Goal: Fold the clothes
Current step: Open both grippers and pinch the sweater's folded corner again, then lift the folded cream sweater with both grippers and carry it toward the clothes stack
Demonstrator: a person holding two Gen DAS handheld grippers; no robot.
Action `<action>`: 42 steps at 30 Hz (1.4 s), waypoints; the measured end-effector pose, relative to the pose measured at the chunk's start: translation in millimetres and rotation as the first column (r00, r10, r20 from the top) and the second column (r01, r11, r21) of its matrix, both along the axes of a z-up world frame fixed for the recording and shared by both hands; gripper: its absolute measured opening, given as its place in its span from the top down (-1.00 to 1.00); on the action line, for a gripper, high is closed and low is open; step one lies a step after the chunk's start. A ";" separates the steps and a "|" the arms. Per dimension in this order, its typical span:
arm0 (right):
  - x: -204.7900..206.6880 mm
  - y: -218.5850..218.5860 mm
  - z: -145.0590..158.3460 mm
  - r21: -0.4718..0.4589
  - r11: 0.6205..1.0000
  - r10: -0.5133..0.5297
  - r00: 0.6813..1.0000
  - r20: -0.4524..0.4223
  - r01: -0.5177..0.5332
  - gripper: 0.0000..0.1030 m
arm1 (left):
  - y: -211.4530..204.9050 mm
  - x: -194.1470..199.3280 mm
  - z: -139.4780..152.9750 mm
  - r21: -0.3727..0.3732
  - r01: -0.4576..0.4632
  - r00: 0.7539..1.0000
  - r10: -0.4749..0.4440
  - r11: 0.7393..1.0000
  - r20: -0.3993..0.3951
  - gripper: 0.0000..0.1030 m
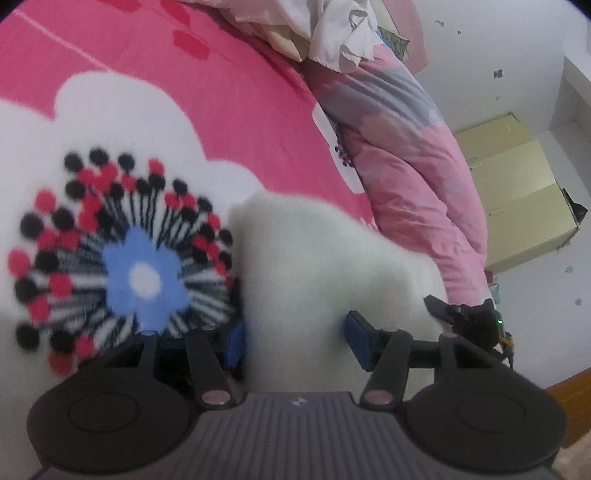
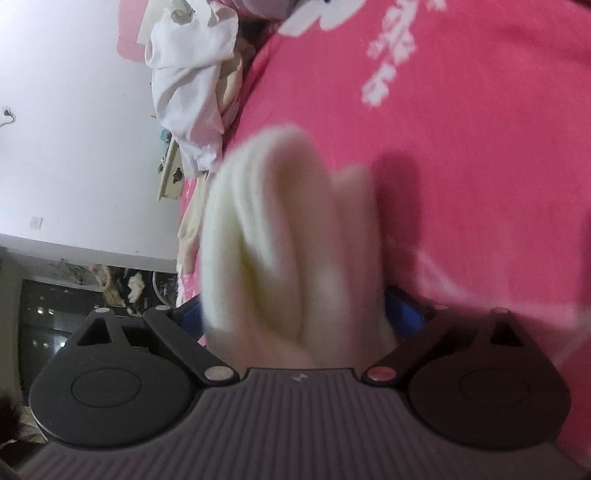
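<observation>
A fluffy white garment (image 1: pixel 317 266) lies bunched on the pink bed sheet (image 1: pixel 221 81). My left gripper (image 1: pixel 295 343) has its blue pads (image 1: pixel 356 338) on either side of the garment's near end, with cloth filling the gap. In the right wrist view the same cream-white garment (image 2: pixel 280 240) hangs in thick folds between the blue pads (image 2: pixel 400 314) of my right gripper (image 2: pixel 295 317), above the pink sheet (image 2: pixel 461 129). The right gripper's black body (image 1: pixel 469 319) shows at the garment's right edge in the left wrist view. Both views are blurred.
A pink patterned quilt (image 1: pixel 417 166) lies along the bed's right side. A heap of white and pale clothes (image 1: pixel 332 29) sits at the far end, also in the right wrist view (image 2: pixel 192 77). A yellow cabinet (image 1: pixel 517 192) stands by the white wall.
</observation>
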State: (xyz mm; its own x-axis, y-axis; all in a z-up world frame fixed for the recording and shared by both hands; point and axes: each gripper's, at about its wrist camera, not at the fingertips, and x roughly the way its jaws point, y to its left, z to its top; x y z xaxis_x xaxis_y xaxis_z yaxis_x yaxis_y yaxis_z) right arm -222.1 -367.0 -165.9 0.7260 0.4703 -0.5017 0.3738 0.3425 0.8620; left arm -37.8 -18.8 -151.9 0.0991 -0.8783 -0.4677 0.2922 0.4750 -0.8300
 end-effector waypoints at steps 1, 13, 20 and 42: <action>-2.8 1.1 -3.0 0.040 0.999 0.013 1.000 -0.010 -0.013 -0.87 | 1.1 -2.5 -0.5 -0.003 0.008 1.000 -0.008 1.000 -0.006 -0.12; 22.4 9.8 1.8 -0.024 0.995 0.100 0.994 0.033 -0.099 -0.70 | -8.4 -4.1 -0.6 -0.019 0.012 1.000 -0.012 1.000 0.012 0.01; 11.4 29.8 41.5 -0.165 0.983 0.090 0.995 0.051 -0.080 -0.21 | -7.7 -21.0 35.0 0.012 0.029 0.990 -0.030 1.000 0.140 0.32; 65.2 158.1 203.9 -0.418 0.832 0.518 0.782 0.347 -0.366 -0.15 | 156.0 -159.6 202.3 -0.106 -0.358 0.781 0.360 0.928 0.511 0.41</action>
